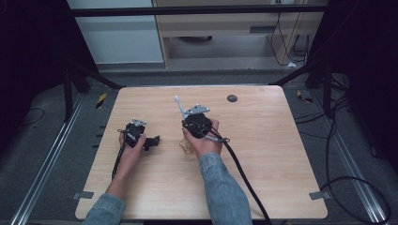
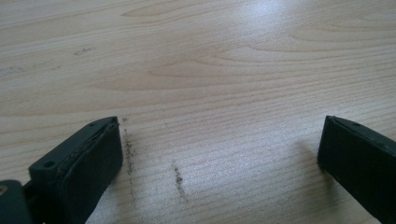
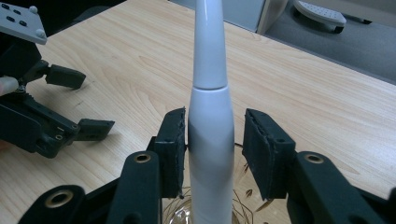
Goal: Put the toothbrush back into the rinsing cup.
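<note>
A white electric toothbrush (image 3: pixel 210 93) stands upright in a clear glass (image 3: pixel 243 201) with thin gold markings. My right gripper (image 3: pixel 215 116) is around its handle. The left pad touches it, and a small gap separates the right pad (image 3: pixel 261 144) from it. In the high view the toothbrush (image 1: pixel 179 105) sticks up and to the left of my right gripper (image 1: pixel 191 118), with the glass (image 1: pixel 186 146) under that hand. My left gripper (image 2: pixel 219 135) is open wide over bare wood, nothing between its jaws. It rests on the table left of the glass (image 1: pixel 153 140) (image 3: pixel 81 102).
The wooden table (image 1: pixel 263 154) has a small dark round spot (image 1: pixel 232 98) near its far edge. A thick black cable (image 1: pixel 239 168) trails from my right gripper to the table's near edge. Dark metal frame legs stand at both far corners.
</note>
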`<state>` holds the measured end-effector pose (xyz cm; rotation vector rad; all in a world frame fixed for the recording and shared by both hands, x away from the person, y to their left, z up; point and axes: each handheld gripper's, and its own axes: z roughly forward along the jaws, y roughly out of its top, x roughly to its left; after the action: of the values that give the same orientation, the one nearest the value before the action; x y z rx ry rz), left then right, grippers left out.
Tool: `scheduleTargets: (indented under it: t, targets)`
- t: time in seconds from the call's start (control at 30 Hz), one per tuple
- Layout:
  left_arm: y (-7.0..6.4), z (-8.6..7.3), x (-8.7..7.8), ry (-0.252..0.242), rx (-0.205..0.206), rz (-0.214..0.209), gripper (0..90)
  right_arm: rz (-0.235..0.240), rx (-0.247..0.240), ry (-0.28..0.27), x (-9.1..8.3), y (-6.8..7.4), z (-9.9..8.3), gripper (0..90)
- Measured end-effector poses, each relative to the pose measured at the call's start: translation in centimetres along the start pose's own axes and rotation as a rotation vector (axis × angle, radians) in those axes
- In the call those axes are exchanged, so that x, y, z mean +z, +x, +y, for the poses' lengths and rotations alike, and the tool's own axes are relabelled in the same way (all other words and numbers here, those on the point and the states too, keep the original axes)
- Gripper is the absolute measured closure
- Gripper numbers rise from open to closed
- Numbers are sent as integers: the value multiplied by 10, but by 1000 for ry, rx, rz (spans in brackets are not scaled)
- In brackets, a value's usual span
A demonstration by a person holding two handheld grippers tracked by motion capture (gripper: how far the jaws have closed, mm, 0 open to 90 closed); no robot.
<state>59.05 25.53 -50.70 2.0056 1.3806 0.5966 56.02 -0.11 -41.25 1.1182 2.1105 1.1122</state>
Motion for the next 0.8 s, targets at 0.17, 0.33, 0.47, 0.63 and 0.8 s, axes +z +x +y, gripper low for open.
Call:
scheduleTargets:
  t: [0.17, 0.33, 0.47, 0.63, 0.8]
  targets:
    - [0, 0, 0, 0, 0, 0, 0, 1, -1, 3, 0, 0, 0, 588]
    - [0, 0, 0, 0, 0, 0, 0, 3, 4, -4, -1, 0, 0, 576]
    - [0, 0, 0, 0, 0, 0, 0, 2, 1, -6, -2, 0, 1, 573]
    - [0, 0, 0, 0, 0, 0, 0, -1, -1, -4, -3, 0, 1, 560]
    - [0, 0, 0, 0, 0, 0, 0, -5, 1, -8, -5, 0, 2, 552]
